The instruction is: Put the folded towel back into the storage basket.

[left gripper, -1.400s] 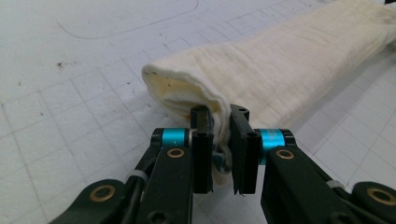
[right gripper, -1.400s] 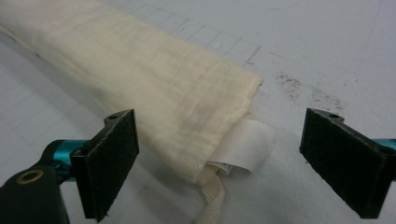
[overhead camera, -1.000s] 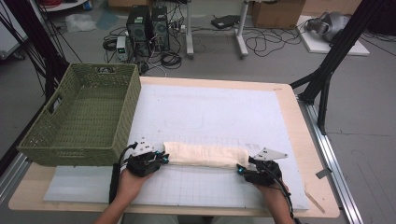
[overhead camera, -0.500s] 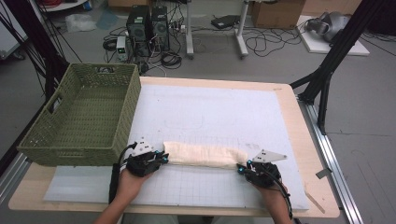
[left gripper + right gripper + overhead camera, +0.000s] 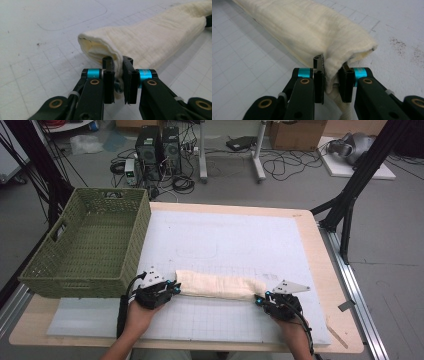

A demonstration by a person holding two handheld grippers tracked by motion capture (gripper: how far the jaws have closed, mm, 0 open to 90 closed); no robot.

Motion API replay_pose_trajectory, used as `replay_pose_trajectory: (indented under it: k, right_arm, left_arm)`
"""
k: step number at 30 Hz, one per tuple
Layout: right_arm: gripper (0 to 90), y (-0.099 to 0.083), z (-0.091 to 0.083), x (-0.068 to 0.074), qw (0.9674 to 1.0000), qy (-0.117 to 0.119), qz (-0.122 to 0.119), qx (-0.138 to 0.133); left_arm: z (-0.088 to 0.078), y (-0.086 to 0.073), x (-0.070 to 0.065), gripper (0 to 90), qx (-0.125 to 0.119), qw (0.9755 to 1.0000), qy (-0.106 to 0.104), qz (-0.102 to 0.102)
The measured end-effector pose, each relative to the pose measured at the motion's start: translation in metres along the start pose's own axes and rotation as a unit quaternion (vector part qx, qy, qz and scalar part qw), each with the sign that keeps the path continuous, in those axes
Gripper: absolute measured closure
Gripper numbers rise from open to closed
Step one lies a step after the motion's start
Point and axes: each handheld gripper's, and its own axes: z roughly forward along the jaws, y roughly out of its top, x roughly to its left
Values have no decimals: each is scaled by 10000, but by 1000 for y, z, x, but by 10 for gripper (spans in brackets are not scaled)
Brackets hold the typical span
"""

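Near edge, high view: left hand (image 5: 139, 316) at 7 o'clock and right hand (image 5: 291, 329) at 5 o'clock, forearms coming in from the bottom. Left hand carries the black two-jaw left gripper (image 5: 172, 287), right hand the black two-jaw right gripper (image 5: 260, 299), each with a grey three-cornered plate on top.

Left gripper (image 5: 118, 72) in its own view: jaws nearly together, pinching a fold at the near corner of the cream folded cloth roll (image 5: 150, 40); fabric bunched between the pads. Right gripper (image 5: 332, 72) in its own view: jaws have just been closing and now clamp the roll's (image 5: 312, 30) end corner, cloth squeezed between the pads and hanging a bit below them.

The cream folded cloth roll (image 5: 217, 285) lies flat between the two grippers, long axis running 9 to 3 o'clock, on the near half of the white gridded mat (image 5: 230, 245). The mat covers most of the light wooden table (image 5: 330, 285).

Farther out at 10 o'clock: green woven plastic basket (image 5: 80, 270) with handle cut-outs, sitting on the table's left edge, its near right corner just beside the left gripper.

Beyond the table, 12 o'clock: black computer towers (image 5: 159, 145) on the grey floor among loose cables; a black stand leg (image 5: 350, 205) at 2 o'clock.
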Motion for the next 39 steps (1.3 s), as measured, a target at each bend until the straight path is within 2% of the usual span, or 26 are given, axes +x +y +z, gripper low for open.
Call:
replay_pose_trajectory:
  k: [2,7,9,18,28,31,39]
  right_arm:
    - [784,0,0,0,10000,6,8,-21]
    - [787,2,-6,-3,9999,-26,13,-157]
    - [787,3,-8,-5,9998,-23,98,-199]
    - [787,14,-16,-4,9988,-41,74,-485]
    - [786,43,-11,-4,9980,67,-210,-590]
    - [786,56,-13,-4,9974,59,-294,-653]
    - [786,98,-14,0,9948,140,-601,-808]
  left_arm:
    - [-2,2,1,812,-69,9999,-54,-75]
    - [-3,3,-2,813,-140,9998,-114,-69]
    - [-6,7,-2,813,-206,9996,-145,-80]
    - [-21,26,2,814,-514,9985,-155,-44]
    - [-43,44,12,813,-755,9971,-59,69]
    - [-51,50,15,813,-887,9960,-60,53]
    - [-76,62,26,813,-1108,9938,101,34]
